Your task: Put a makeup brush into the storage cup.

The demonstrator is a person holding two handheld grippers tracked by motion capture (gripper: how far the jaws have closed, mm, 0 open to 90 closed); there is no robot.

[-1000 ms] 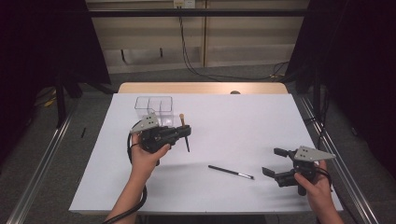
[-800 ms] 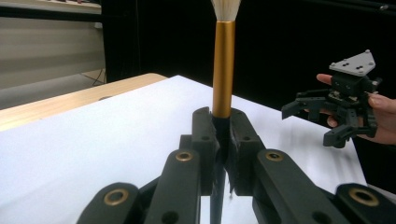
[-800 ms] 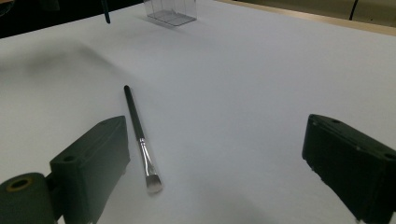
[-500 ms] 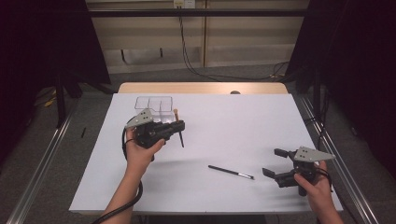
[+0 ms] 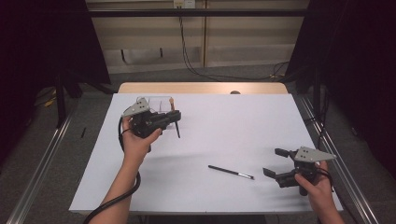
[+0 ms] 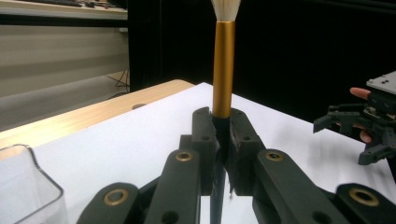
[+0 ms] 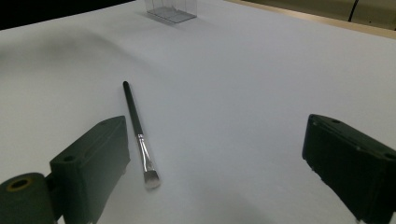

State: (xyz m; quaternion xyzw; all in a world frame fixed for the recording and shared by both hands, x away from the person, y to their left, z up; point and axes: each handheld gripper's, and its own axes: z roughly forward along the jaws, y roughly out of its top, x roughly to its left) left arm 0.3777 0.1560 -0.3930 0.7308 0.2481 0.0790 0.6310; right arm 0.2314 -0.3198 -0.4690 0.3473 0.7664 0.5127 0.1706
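While the gold brush (image 6: 223, 65) is pinched upright by the left tool (image 5: 173, 116) near the clear box (image 5: 159, 102) | right tool (image 5: 275, 163) is held wide open beside the thin brush (image 5: 231, 172) on the table (image 5: 243, 126), likely to be picked up.

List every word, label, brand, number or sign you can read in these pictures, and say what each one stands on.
None can be read. The gold-ferruled brush clamped in the left tool, the thin brush on the white table, the clear box and the right tool all show no print.
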